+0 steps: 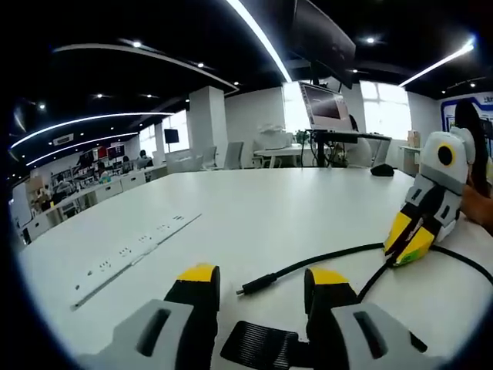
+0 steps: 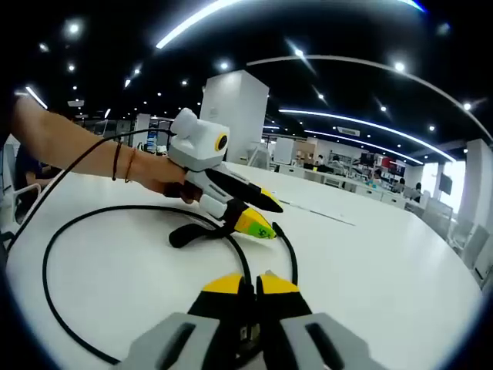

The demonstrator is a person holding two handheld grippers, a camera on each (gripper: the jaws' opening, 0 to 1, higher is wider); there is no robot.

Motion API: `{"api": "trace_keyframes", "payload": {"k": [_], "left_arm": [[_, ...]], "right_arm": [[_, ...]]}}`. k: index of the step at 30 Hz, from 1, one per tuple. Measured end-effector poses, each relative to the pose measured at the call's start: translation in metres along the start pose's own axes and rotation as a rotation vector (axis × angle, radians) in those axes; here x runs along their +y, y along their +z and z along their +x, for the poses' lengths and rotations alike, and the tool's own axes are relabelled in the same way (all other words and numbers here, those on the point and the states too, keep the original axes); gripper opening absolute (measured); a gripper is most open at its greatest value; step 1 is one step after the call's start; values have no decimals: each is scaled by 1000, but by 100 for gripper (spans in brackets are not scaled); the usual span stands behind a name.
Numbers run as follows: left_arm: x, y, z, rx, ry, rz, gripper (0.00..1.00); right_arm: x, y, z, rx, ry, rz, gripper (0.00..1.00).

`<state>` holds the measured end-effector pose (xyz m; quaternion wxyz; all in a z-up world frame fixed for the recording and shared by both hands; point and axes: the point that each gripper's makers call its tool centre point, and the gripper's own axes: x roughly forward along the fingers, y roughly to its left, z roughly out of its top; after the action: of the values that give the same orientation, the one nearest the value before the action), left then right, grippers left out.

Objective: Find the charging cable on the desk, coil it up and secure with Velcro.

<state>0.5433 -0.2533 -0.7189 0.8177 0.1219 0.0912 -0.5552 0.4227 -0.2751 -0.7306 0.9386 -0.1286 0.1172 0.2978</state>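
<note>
Two grippers work a black charging cable (image 2: 54,239) on a white desk (image 1: 254,216).

In the right gripper view, the right gripper (image 2: 252,285) has its yellow-tipped jaws pressed together on the cable, which leaves the jaws and sweeps in a wide loop across the desk; beyond the loop the left gripper (image 2: 258,223), held by a hand (image 2: 162,176), sits with its jaws apart, tips down beside the cable. The left gripper view adds what that view lacks: a black Velcro strap (image 1: 258,345) lying flat between its own spread jaws, the cable's free plug end (image 1: 248,289) just past them, and farther off a recessed power strip (image 1: 135,254) set in the desk.
</note>
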Motion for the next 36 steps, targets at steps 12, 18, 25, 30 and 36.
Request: {"api": "trace_keyframes", "payload": {"k": [12, 18, 25, 30, 36], "left_arm": [[3, -1, 14, 20, -56, -7, 43], [1, -1, 14, 13, -63, -25, 43], [7, 2, 6, -17, -41, -22, 43], [12, -7, 4, -20, -26, -38, 43], [14, 0, 4, -56, -25, -61, 42]], "right_arm": [[1, -3, 1, 50, -10, 3, 9], [0, -5, 1, 79, -17, 5, 9], [-1, -7, 2, 100, -28, 20, 9], [-3, -9, 2, 102, -38, 29, 9], [-3, -9, 2, 122, -38, 18, 9]]}}
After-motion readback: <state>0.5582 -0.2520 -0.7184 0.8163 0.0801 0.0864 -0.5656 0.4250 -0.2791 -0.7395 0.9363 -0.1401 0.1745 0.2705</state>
